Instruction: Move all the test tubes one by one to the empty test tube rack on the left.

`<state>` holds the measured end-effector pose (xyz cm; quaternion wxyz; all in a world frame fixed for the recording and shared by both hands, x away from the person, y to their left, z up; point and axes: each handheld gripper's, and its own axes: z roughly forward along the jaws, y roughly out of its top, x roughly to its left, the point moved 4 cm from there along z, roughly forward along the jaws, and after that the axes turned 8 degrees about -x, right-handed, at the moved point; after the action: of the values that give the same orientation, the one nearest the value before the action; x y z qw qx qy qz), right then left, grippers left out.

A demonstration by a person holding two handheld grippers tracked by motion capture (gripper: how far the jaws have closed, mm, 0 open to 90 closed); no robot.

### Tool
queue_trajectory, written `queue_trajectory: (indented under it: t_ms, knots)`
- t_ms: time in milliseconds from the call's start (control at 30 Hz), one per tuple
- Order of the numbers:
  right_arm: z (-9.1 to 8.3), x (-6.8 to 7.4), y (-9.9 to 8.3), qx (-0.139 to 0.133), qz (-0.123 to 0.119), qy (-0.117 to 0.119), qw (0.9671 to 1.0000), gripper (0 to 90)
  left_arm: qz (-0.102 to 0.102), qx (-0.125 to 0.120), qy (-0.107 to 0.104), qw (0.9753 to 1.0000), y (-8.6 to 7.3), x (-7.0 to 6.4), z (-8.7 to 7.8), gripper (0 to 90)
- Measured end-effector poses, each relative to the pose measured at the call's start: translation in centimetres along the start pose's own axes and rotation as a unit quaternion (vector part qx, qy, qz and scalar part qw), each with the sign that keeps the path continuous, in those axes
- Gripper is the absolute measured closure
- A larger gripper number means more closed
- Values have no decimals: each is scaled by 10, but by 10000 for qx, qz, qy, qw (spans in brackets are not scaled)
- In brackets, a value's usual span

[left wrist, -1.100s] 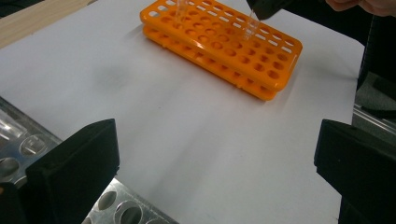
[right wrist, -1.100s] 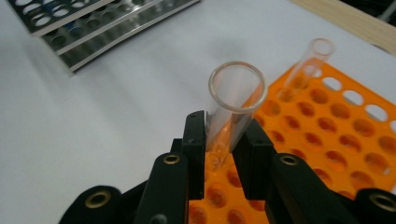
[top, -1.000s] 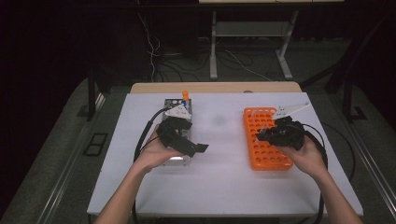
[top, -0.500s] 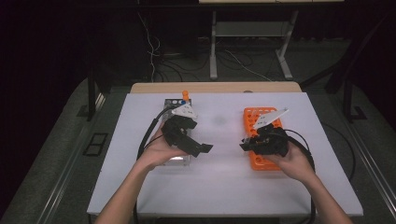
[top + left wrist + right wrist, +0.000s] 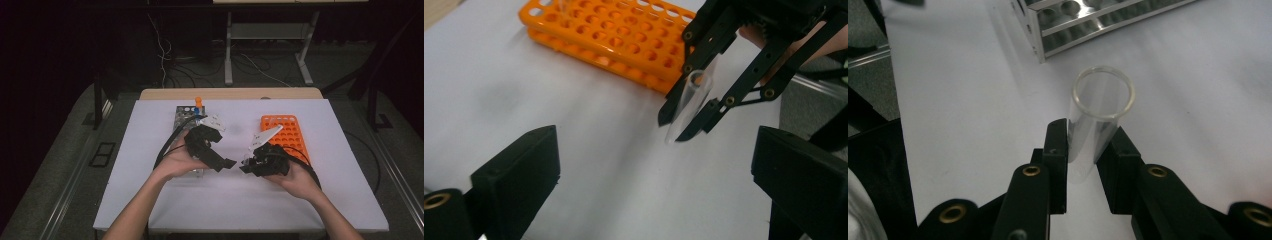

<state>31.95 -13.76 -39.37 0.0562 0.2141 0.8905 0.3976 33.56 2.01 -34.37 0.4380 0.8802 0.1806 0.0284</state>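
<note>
Metal rack [image 5: 186, 116] w/ orange-capped tube [image 5: 198, 102], desk behind [image 5: 265, 30].

Both handheld grippers are all black: the left gripper [image 5: 227, 162] has chunky, blocky jaw pads, while the right gripper [image 5: 1089, 150] has slim linkage arms with brass-coloured rivets at the pivots. Each one carries a light grey three-cornered plate on top and trails a black cable that loops back across the table. The person's forearms are bare, no sleeves in sight.
</note>
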Motion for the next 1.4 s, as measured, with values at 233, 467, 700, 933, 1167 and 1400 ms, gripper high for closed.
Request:
queue_trajectory:
  t_ms: [233, 467, 700, 933, 1167, 1400]
  knots:
    - [11, 12, 6, 3, -200, 140, 9997, 747, 240, 301, -197, 9991, -2, -6, 11, 144]
    - [17, 20, 10, -22, -276, 230, 9994, 747, 420, 412, -480, 9971, -3, -10, 14, 358]
    - [21, 23, 10, 2, -310, 267, 9992, 746, 516, 519, -671, 9951, -3, -14, 16, 623]
    - [23, 24, 10, 26, -262, 317, 9991, 745, 544, 616, -720, 9940, -4, -14, 16, 741]
    - [18, 22, 11, -111, -181, 268, 9994, 599, 451, 539, -626, 9956, -1, -7, 9, 744]
    - [0, 11, 10, -422, -39, 53, 9991, 423, 393, 407, -454, 9974, 5, 0, -6, 744]
